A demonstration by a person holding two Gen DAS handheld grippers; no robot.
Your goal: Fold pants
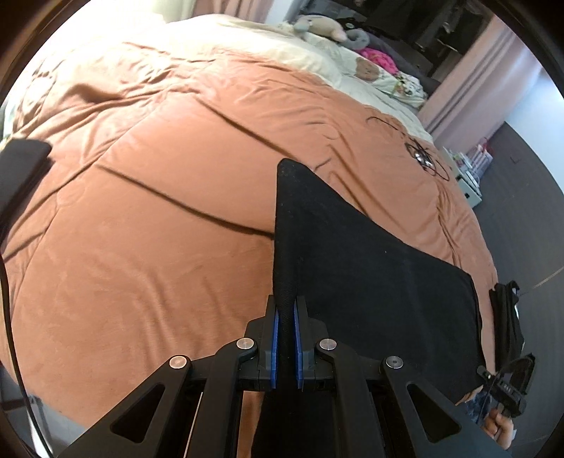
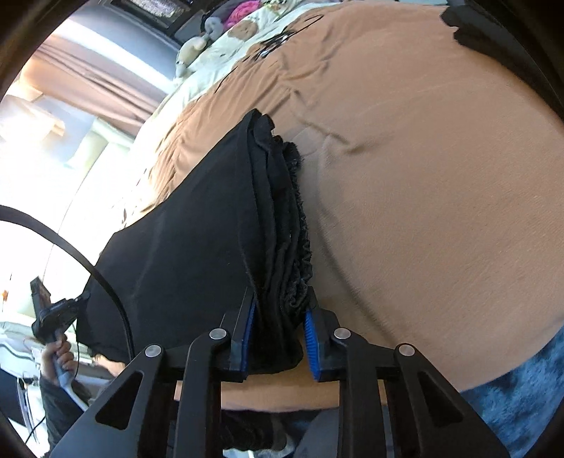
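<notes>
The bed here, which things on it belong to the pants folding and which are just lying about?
Part of the job:
- black pants
- left gripper, shut on a thin edge of the pants
- right gripper, clamped on the bunched waistband
- brown duvet, the folding surface

Just lying about:
- stuffed toys by the pillows
- pink fabric
- dark garment at the bed's edge

The pants (image 1: 370, 253) are plain black, of a soft matte cloth, and hang stretched in the air between the two grippers, above the bed. At the left gripper (image 1: 286, 338) a thin folded edge is pinched tight between the blue pads, and the cloth fans out from there to its right in a broad flat sheet. At the right gripper (image 2: 280, 338) a thick bunch of stacked layers, with a gathered, crinkled waistband, sits between the pads.
</notes>
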